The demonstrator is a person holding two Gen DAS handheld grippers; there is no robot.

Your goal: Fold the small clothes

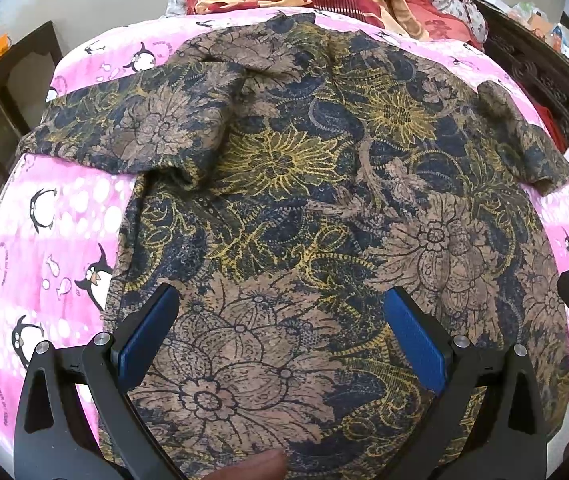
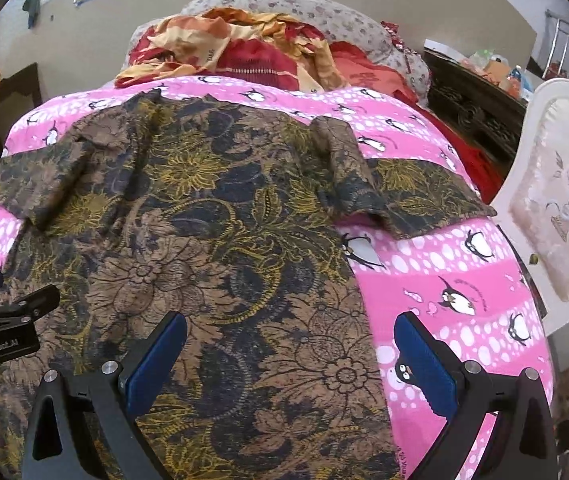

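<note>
The only words that can be read are "GenRobot.AI", in white on the black body of the left gripper (image 2: 12, 308) where it pokes in at the left edge of the right wrist view. There is tiny writing beside the penguins on the pink blanket (image 1: 64, 216), but it is too small to read. A flowery shirt (image 1: 304, 200) in brown, dark blue and yellow lies spread out flat on that blanket, on the bed, and fills the middle of both views. Its short sleeves stick out toward the left and right sides of the frame. In the left wrist view, the left gripper (image 1: 284, 332) has its blue fingers (image 1: 150, 336) wide apart with nothing between them, low in the frame over the bottom part of the shirt. In the right wrist view, the right gripper (image 2: 290, 360) is also spread wide and holds nothing. Its left finger is over the shirt and its right finger is over the pink blanket, so the shirt's right edge runs between them. A heap of red and orange cloth (image 2: 236, 52) sits at the top of the frame, past the shirt.
</note>
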